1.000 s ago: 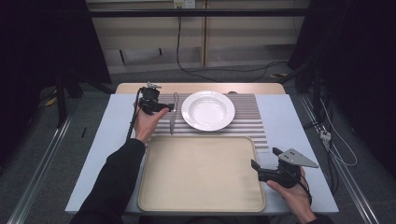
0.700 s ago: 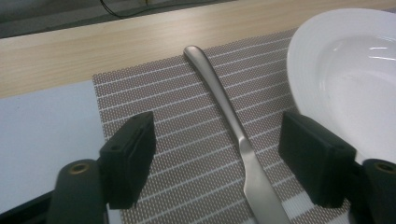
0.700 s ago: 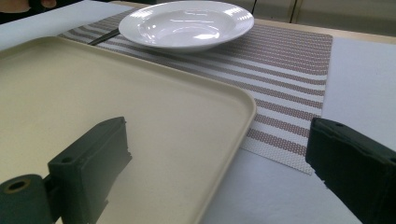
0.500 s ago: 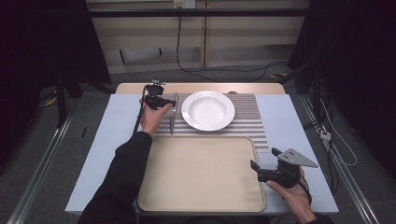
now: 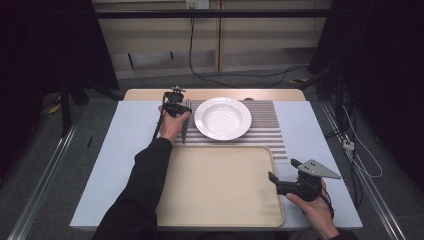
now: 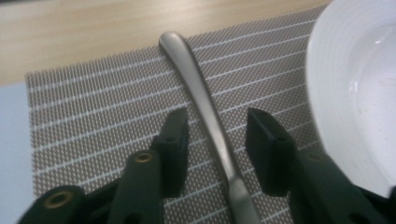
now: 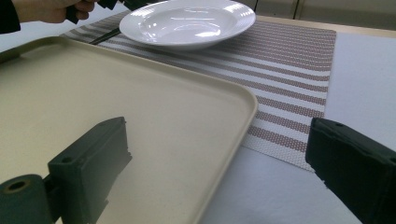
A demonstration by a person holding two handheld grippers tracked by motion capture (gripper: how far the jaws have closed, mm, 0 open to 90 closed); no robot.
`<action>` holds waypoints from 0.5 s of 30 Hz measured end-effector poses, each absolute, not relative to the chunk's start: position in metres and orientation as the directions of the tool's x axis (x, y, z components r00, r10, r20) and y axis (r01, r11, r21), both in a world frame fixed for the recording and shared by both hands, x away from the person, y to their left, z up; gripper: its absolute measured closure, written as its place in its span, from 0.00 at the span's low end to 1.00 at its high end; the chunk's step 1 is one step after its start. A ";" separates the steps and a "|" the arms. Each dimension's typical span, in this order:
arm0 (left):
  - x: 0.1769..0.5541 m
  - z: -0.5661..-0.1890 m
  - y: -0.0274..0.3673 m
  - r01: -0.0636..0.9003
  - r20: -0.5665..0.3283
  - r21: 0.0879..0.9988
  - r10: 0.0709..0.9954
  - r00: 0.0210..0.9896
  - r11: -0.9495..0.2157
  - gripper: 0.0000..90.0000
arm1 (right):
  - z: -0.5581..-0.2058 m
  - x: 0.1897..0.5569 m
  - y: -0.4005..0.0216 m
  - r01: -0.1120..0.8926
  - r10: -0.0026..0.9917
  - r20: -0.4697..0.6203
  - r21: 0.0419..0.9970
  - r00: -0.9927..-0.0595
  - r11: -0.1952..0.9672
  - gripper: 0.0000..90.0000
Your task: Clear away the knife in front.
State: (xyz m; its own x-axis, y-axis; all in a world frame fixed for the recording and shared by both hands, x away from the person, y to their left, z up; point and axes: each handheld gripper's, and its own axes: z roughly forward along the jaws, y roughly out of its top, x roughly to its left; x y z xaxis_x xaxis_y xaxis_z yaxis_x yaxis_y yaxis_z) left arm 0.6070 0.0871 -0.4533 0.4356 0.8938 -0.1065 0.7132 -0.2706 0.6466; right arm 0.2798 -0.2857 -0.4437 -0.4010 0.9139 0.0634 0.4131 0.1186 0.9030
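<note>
A metal utensil [image 6: 196, 84] lies on the striped placemat [image 6: 93, 121], just left of the white plate [image 6: 355, 84]. My left gripper [image 6: 217, 135] is low over the mat with its jaws on either side of the utensil's handle. They have just been closing, and a small gap remains on each side, so the pads do not press. In the high view the left gripper [image 5: 179, 109] sits at the plate's [image 5: 222, 118] left edge. My right gripper [image 5: 283, 170] hovers wide open over the right rim of the beige tray [image 5: 220, 200], holding nothing.
The tray [image 7: 233, 121] takes up the near half of the table in front of the placemat [image 7: 289, 56]. The plate [image 7: 187, 18] stands on the mat's middle. Pale blue table surface [image 5: 125, 150] flanks both sides, with a wooden strip at the far edge.
The left hand has shifted right and down onto the mat beside the plate, and its jaws have narrowed around the utensil's handle. The right hand has stayed put.
</note>
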 end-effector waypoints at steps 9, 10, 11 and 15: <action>0.609 -0.454 0.086 0.725 -0.142 0.636 0.884 0.446 -0.264 0.84 | -0.444 0.280 -0.285 0.412 0.913 0.062 0.903 -0.403 0.121 0.07; 0.609 -0.454 0.086 0.727 -0.143 0.634 0.884 0.446 -0.264 0.84 | -0.444 0.280 -0.285 0.412 0.913 0.062 0.903 -0.403 0.121 0.07; 0.609 -0.453 0.086 0.728 -0.143 0.632 0.883 0.447 -0.265 0.85 | -0.444 0.280 -0.285 0.413 0.913 0.062 0.903 -0.402 0.121 0.07; 0.608 -0.452 0.087 0.729 -0.138 0.620 0.874 0.465 -0.290 0.86 | -0.444 0.280 -0.285 0.414 0.913 0.062 0.902 -0.404 0.122 0.07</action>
